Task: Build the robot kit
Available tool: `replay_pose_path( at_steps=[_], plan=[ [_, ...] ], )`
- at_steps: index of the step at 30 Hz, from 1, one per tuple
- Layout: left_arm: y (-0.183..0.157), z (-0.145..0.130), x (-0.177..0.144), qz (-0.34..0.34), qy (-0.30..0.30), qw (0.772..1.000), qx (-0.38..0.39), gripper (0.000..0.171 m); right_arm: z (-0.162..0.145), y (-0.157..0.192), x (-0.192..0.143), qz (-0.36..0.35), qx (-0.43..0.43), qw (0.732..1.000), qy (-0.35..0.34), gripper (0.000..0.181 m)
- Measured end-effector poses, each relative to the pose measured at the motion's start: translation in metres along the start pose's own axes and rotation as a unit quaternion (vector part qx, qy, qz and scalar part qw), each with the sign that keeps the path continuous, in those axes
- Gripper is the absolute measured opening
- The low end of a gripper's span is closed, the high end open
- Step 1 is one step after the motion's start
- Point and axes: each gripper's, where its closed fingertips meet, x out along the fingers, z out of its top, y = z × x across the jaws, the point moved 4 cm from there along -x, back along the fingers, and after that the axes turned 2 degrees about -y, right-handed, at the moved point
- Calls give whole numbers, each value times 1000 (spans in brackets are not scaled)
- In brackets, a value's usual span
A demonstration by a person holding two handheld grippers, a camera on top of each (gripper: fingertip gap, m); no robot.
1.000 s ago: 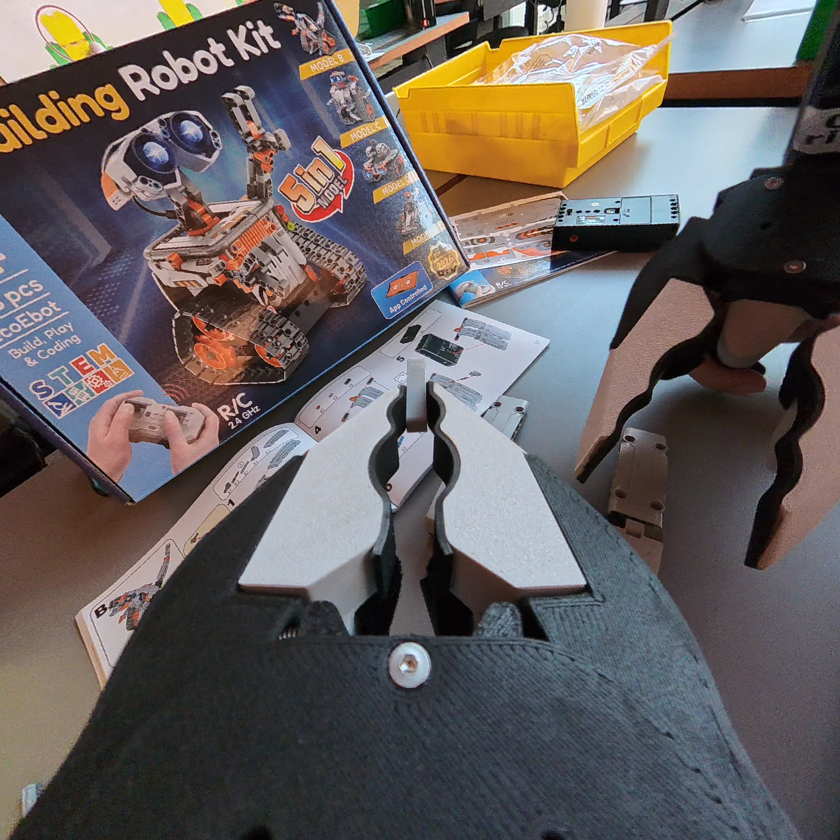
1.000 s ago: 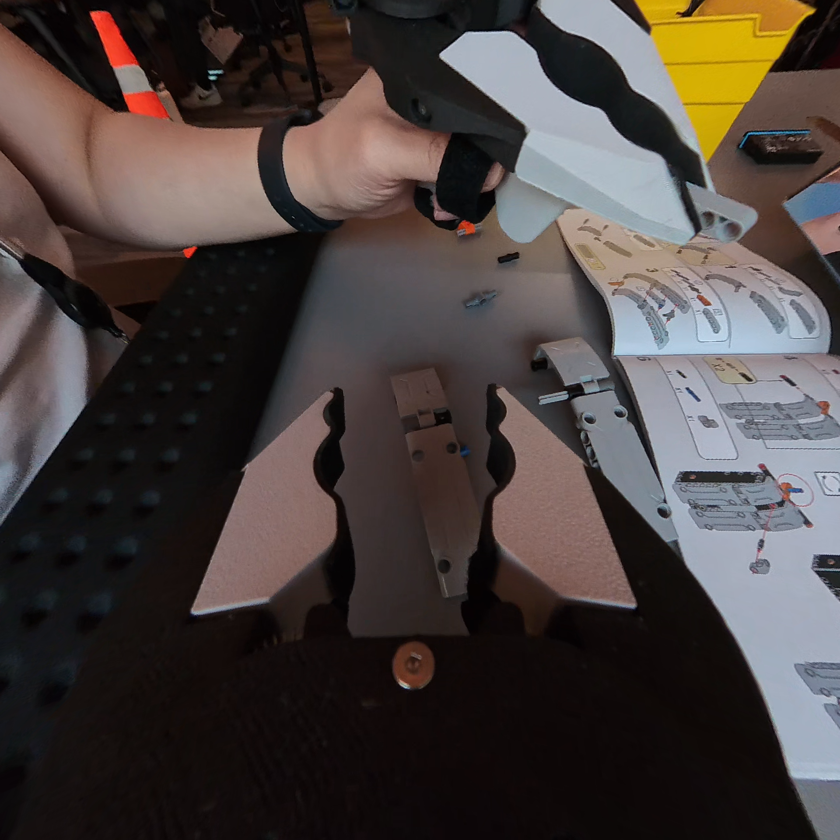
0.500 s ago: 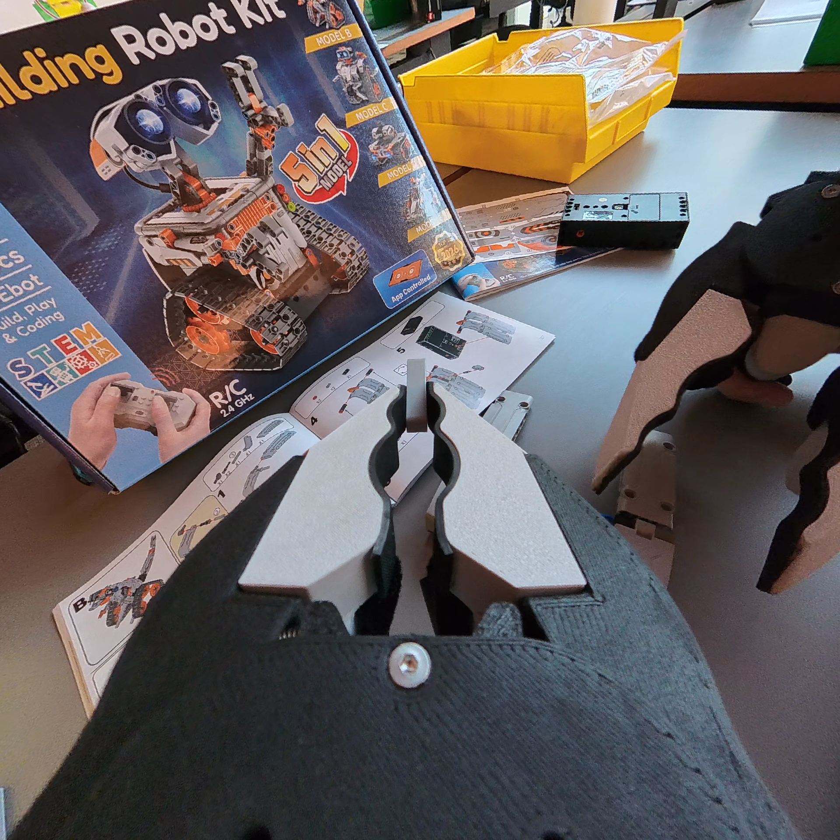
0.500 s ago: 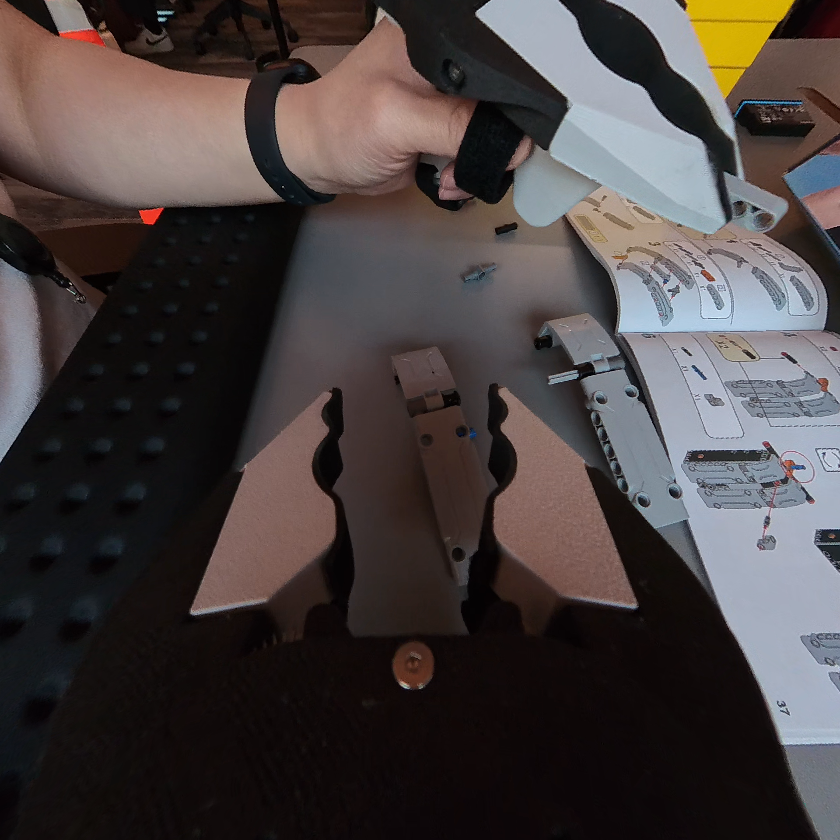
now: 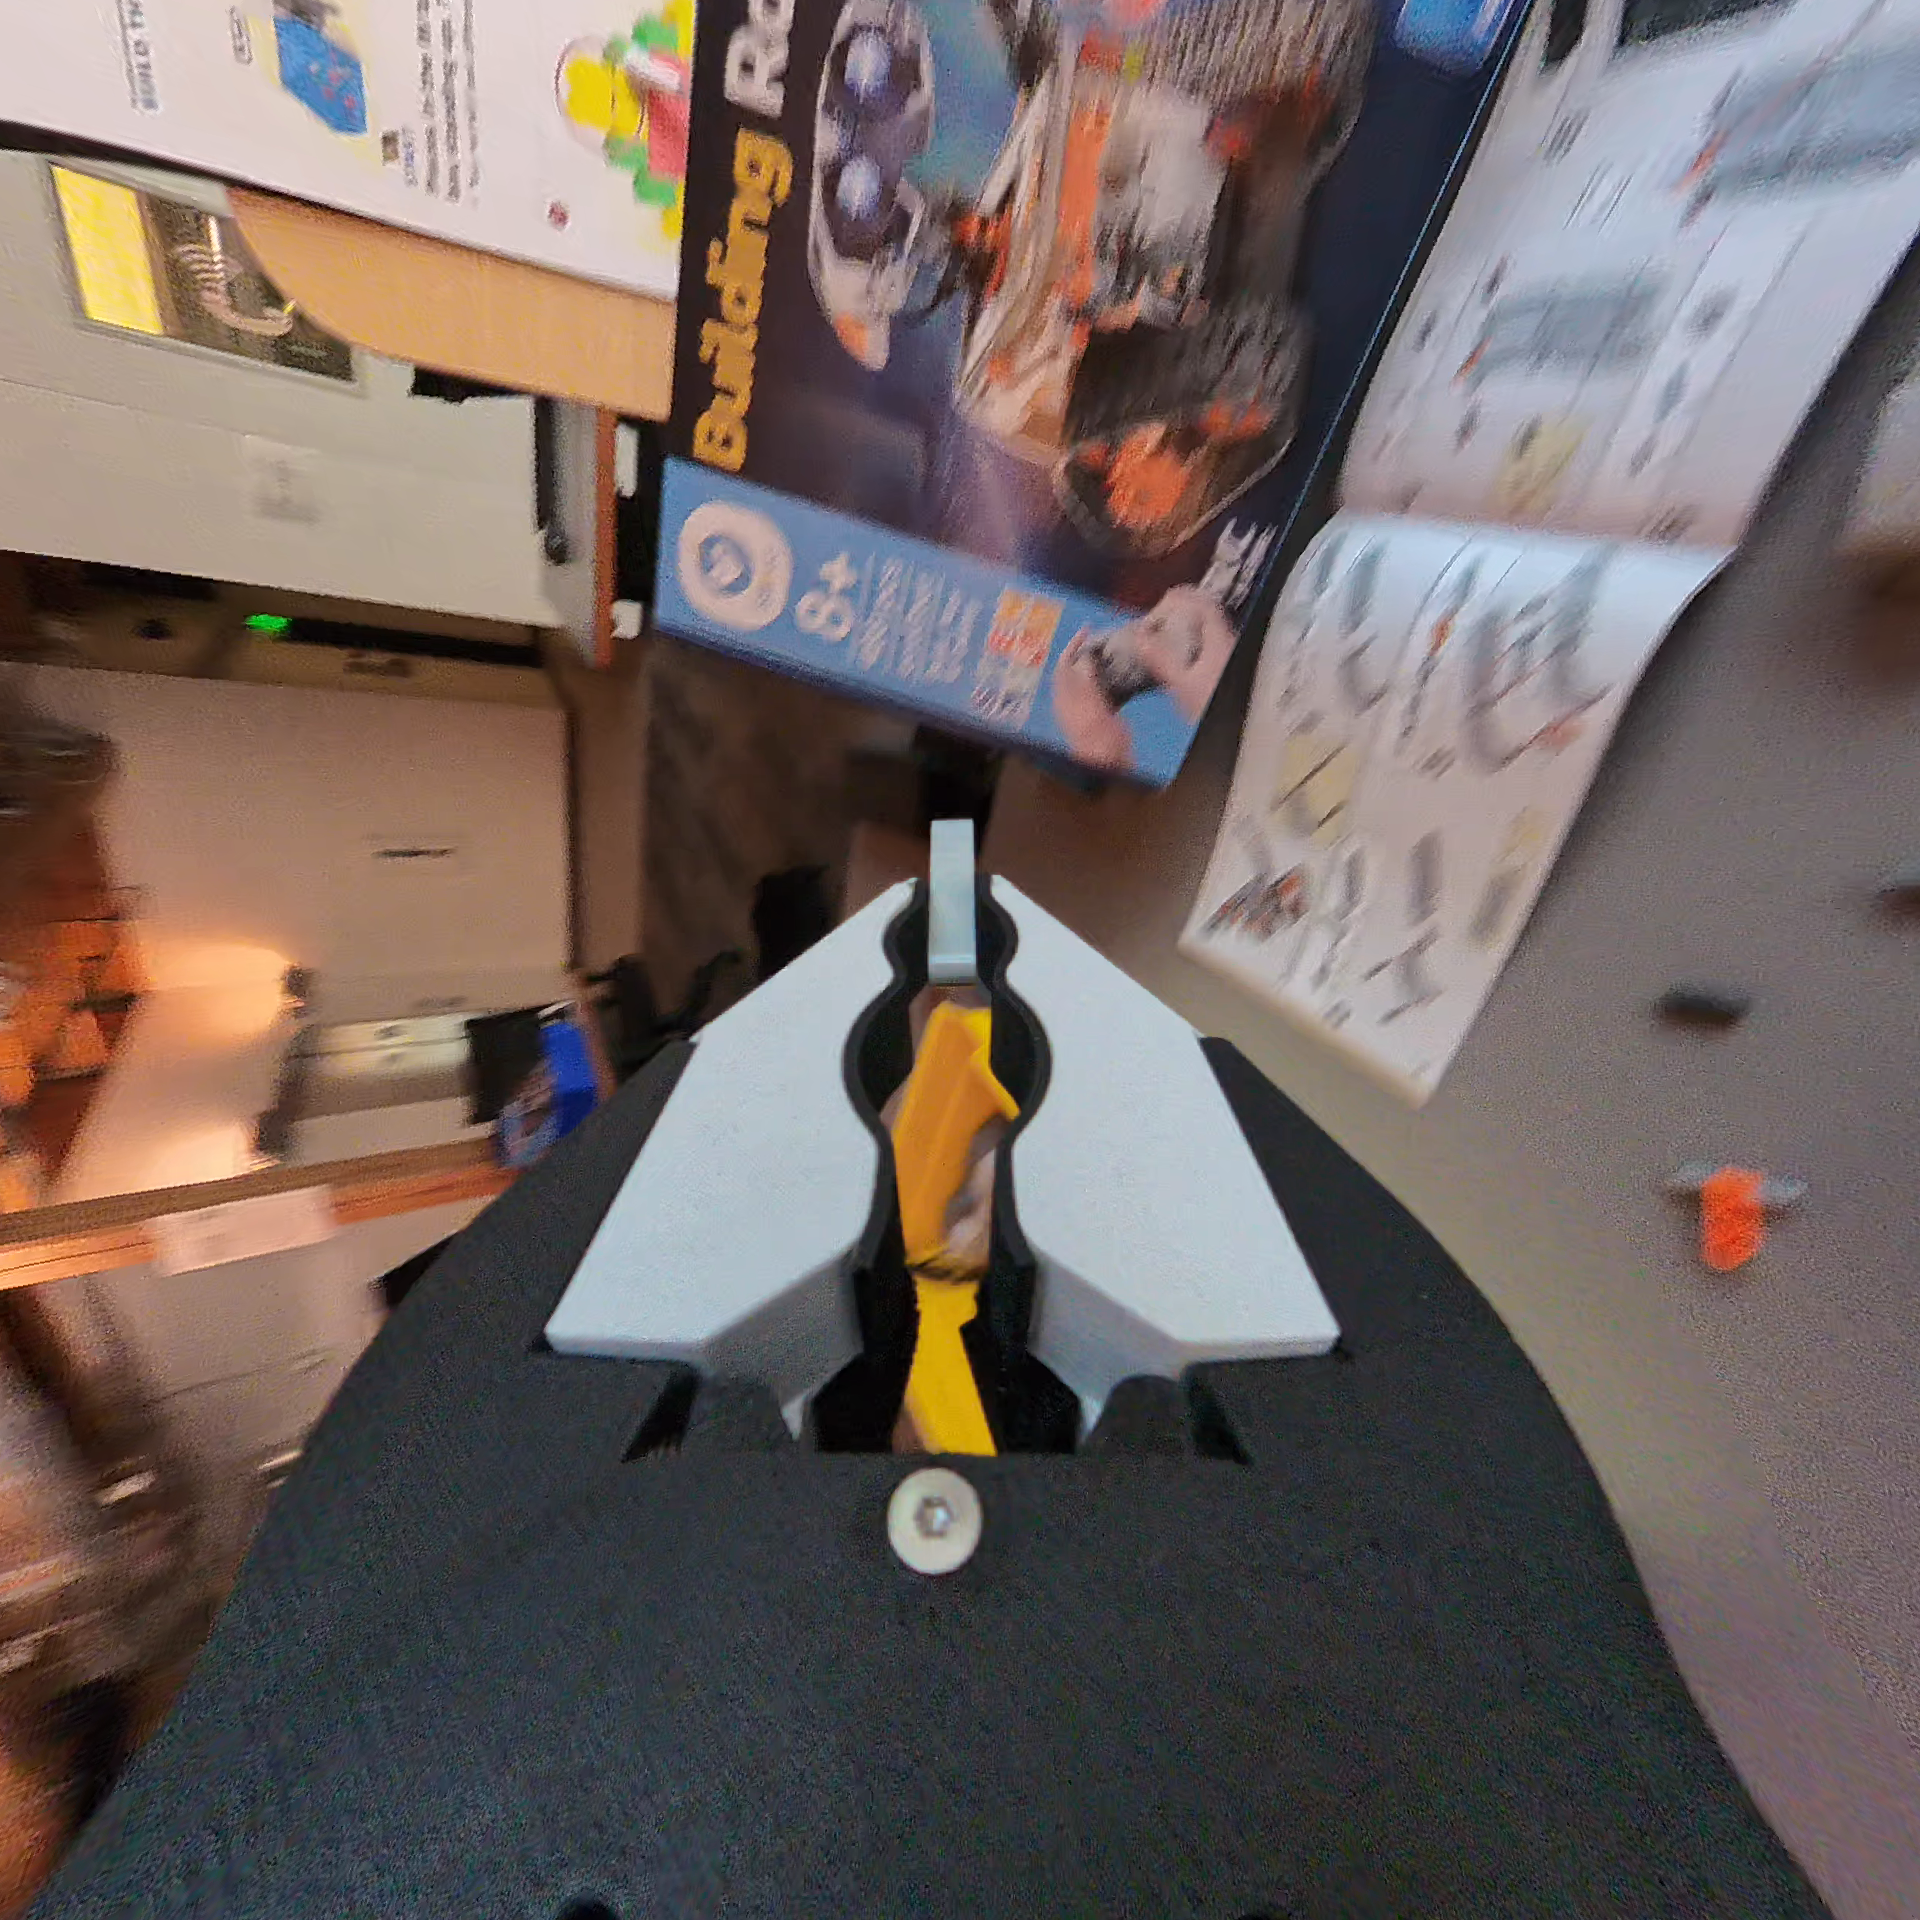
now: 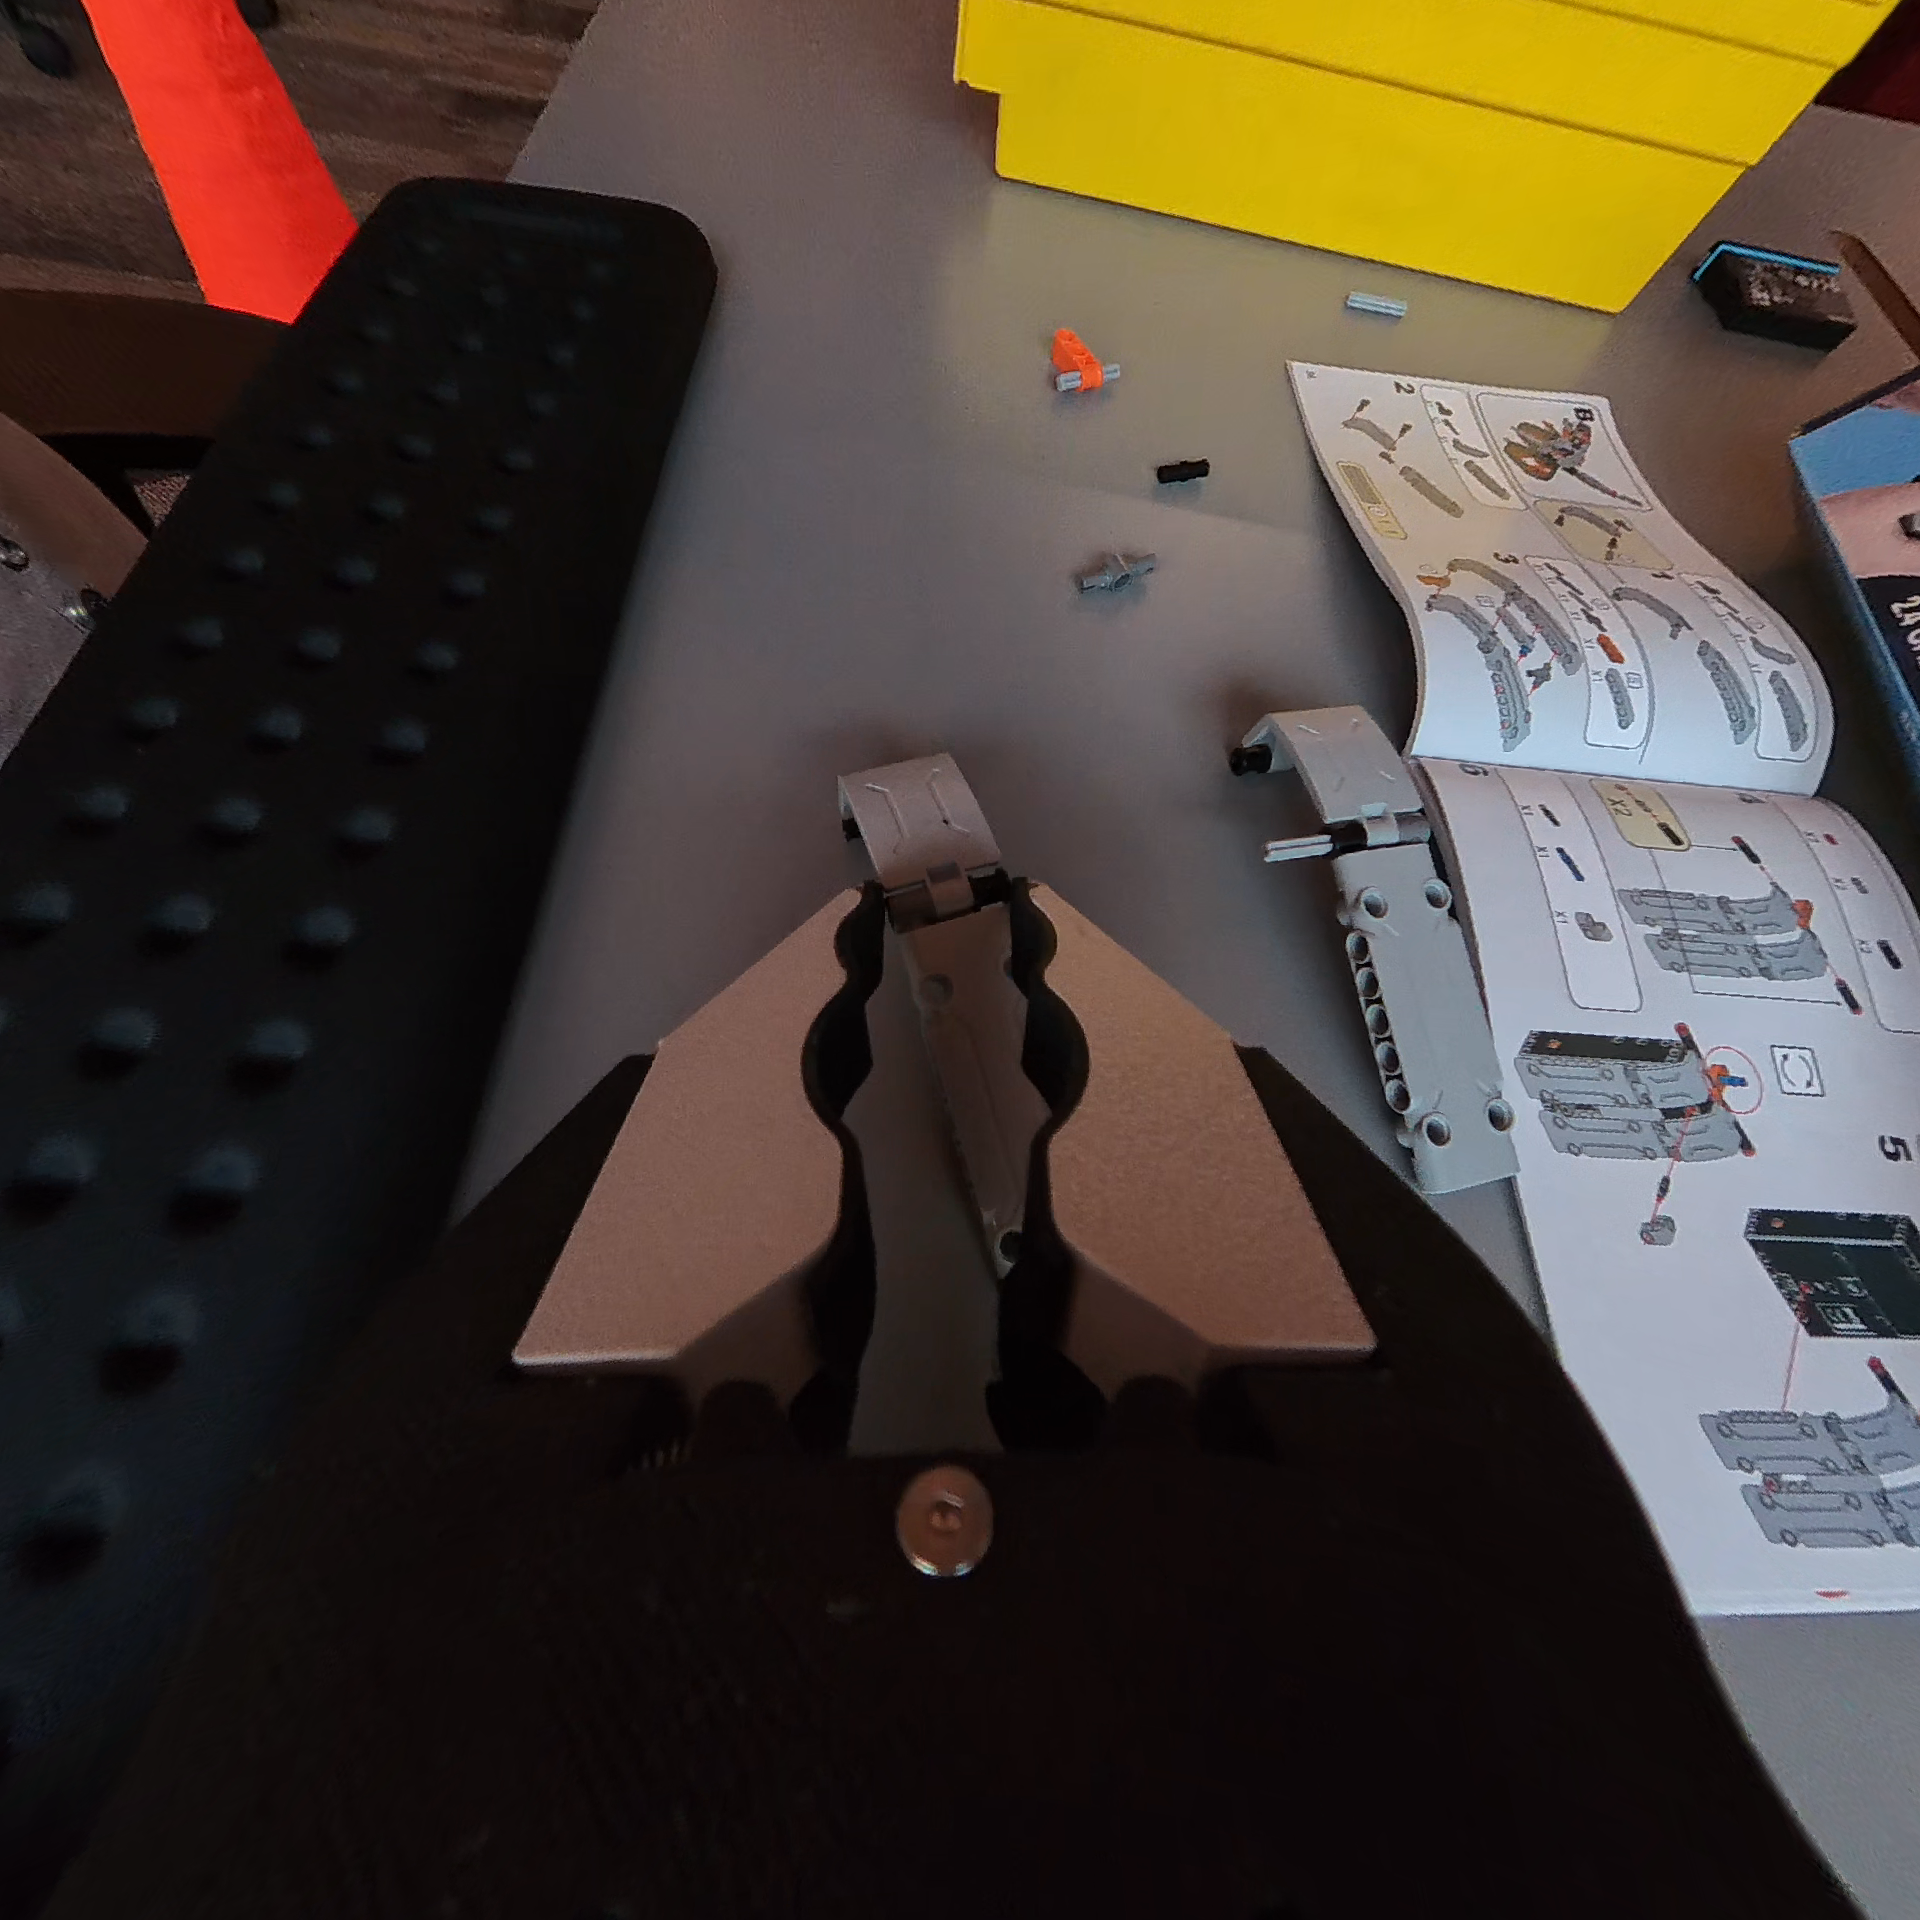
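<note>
Two hand-held grippers over a grey table [image 6: 831, 436] strewn with building-kit parts.

Left to right: the left gripper [image 5: 952, 883], its view rolled sideways and blurred, has its jaws pinched narrow on a small grey beam [image 5: 952, 902], with the kit box [image 5: 1039, 364] and open instruction booklet [image 5: 1507, 623] beyond. The right gripper [image 6: 940, 891] grips a long grey panel assembly [image 6: 935, 883] between its tips, a black studded mat [image 6: 312, 675] left of it, a second grey assembly [image 6: 1403, 987] by the booklet on the right.
</note>
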Motion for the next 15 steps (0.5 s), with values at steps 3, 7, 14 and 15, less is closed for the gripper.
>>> replay_pose_path(
  at_steps=[3, 7, 14, 15],
  plan=[
    [23, -19, -11, 27, 74, 993, 90, 6, 2, 3, -1, 1, -10, 1000, 3, 24],
    [23, -33, -13, 45, 125, 981, 142, 7, 5, 3, -3, 2, -10, 1000, -1, 24],
    [12, -27, -23, 58, 140, 975, 165, 7, 3, 7, -7, 21, 12, 1000, -5, 23],
    [9, -28, -26, 55, 144, 976, 153, 7, 3, 8, -7, 27, 16, 999, -7, 23]
  ],
)
